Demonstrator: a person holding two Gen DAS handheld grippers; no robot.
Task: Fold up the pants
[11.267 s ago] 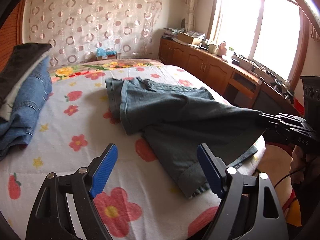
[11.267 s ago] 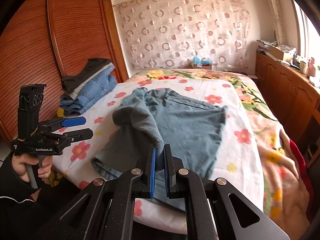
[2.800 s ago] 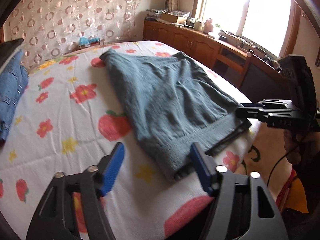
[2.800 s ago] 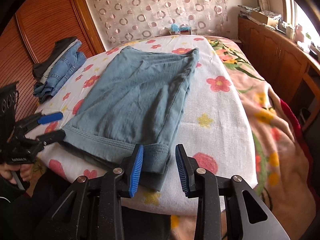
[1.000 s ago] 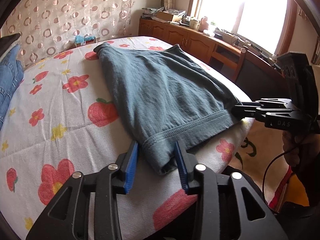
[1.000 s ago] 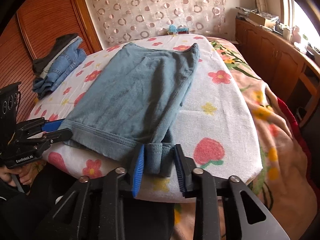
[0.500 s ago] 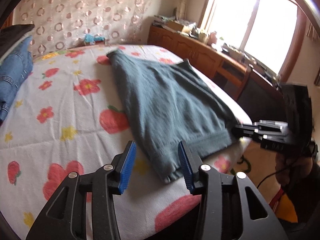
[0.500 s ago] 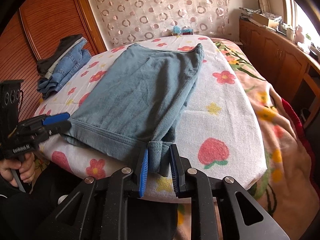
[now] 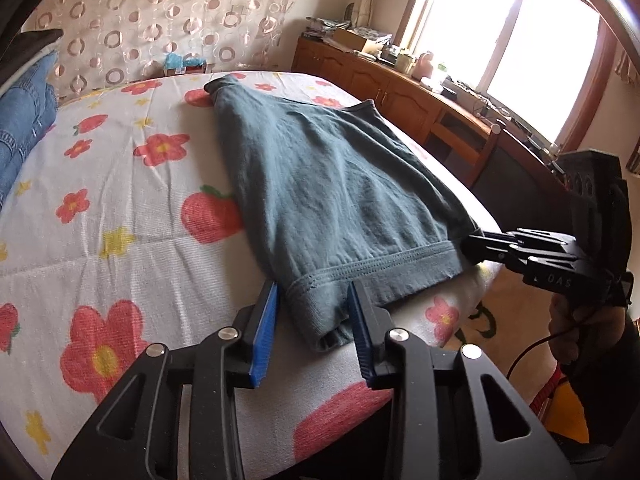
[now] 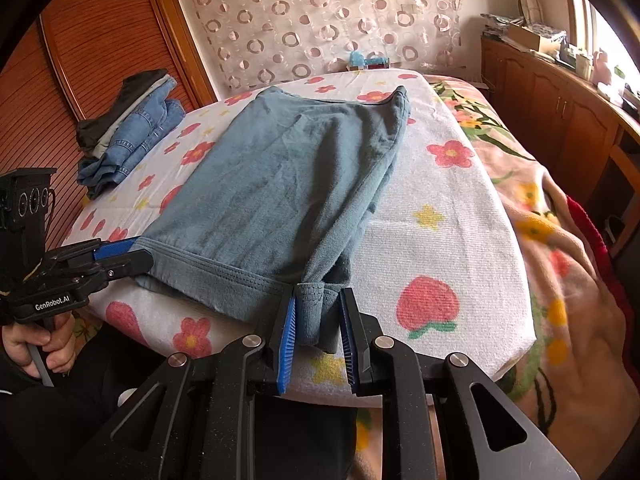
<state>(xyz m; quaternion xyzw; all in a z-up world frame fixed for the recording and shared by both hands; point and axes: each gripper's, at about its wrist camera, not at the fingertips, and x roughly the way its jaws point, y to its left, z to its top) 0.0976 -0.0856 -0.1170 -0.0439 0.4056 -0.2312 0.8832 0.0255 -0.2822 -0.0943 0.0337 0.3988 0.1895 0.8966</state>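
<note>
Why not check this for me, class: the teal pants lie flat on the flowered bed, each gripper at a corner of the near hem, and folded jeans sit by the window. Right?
One slip: the folded jeans sit by the wooden wardrobe, not the window, as the right wrist view shows. The teal pants do lie on the flowered bed, with the left gripper and right gripper at the near hem corners.

Your left gripper points downward, jaws closing around a hem corner. Your right gripper points downward, pads pressed on the other corner. Your left hand grips its handle.
</note>
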